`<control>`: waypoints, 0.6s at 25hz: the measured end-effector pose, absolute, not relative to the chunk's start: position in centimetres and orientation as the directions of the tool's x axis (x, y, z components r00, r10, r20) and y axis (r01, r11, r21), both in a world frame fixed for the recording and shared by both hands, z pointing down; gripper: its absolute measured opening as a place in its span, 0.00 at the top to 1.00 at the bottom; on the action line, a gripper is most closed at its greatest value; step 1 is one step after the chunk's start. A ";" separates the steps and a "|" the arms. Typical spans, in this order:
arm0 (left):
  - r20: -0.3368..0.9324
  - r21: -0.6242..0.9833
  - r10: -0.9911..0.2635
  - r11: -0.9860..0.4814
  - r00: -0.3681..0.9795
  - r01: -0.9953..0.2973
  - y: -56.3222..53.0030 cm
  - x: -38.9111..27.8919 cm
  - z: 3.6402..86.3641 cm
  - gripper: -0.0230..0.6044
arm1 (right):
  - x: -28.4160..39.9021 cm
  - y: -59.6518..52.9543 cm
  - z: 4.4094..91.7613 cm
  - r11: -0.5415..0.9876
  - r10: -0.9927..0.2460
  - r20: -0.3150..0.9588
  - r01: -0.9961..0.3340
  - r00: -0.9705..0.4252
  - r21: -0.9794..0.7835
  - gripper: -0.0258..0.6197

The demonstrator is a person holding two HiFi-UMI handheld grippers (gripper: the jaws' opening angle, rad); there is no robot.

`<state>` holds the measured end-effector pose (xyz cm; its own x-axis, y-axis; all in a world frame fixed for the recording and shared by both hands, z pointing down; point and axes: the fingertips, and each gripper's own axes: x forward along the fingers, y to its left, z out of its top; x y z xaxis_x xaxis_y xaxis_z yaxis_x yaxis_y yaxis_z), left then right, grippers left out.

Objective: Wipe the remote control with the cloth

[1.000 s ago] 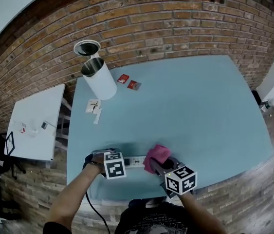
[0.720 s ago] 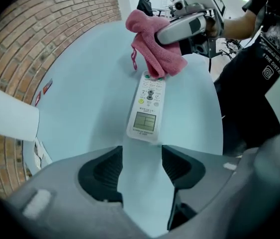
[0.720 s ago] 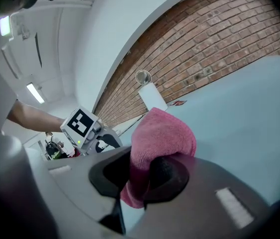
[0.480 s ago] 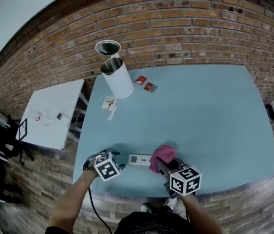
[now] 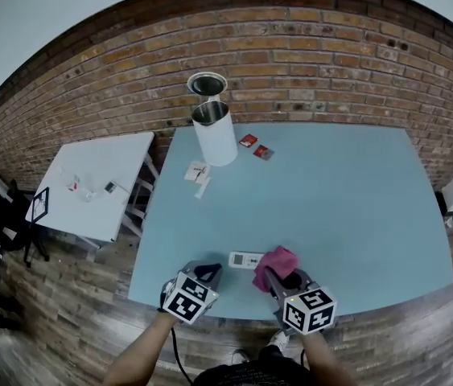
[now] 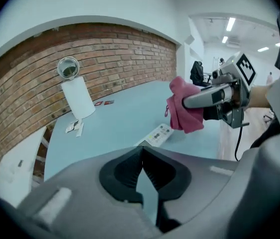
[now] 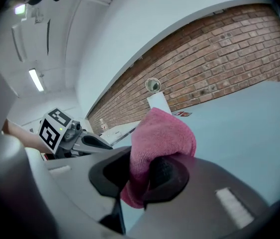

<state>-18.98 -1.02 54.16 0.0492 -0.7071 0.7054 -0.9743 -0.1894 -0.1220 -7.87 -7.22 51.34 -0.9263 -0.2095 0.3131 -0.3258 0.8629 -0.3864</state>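
Head view showed the left gripper (image 5: 207, 272) just closed on nothing beside the remote control (image 5: 246, 259), while the right gripper (image 5: 273, 277) clamped the cloth (image 5: 279, 259) clear of it; we judged wiping finished.

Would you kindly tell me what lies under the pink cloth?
The blue table and one end of the white remote control. The cloth, held in the right gripper, covers that end in the head view.

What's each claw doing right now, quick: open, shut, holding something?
Left claw: shut, just closed, nothing between its jaws.
Right claw: shut on the pink cloth.
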 end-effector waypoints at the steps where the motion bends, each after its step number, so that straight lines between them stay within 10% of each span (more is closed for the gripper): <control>1: 0.685 -0.098 -0.726 -0.166 0.054 -0.981 -0.6 -18.5 53.8 0.96 | -7.9 -6.6 51.2 0.865 -0.217 0.316 -0.332 -0.924 -0.377 0.86; 15: 0.488 0.107 -0.872 0.030 0.026 -0.994 3.7 -12.3 51.0 0.96 | -4.6 0.0 49.6 0.830 -0.397 0.326 -0.487 -0.858 -0.271 0.86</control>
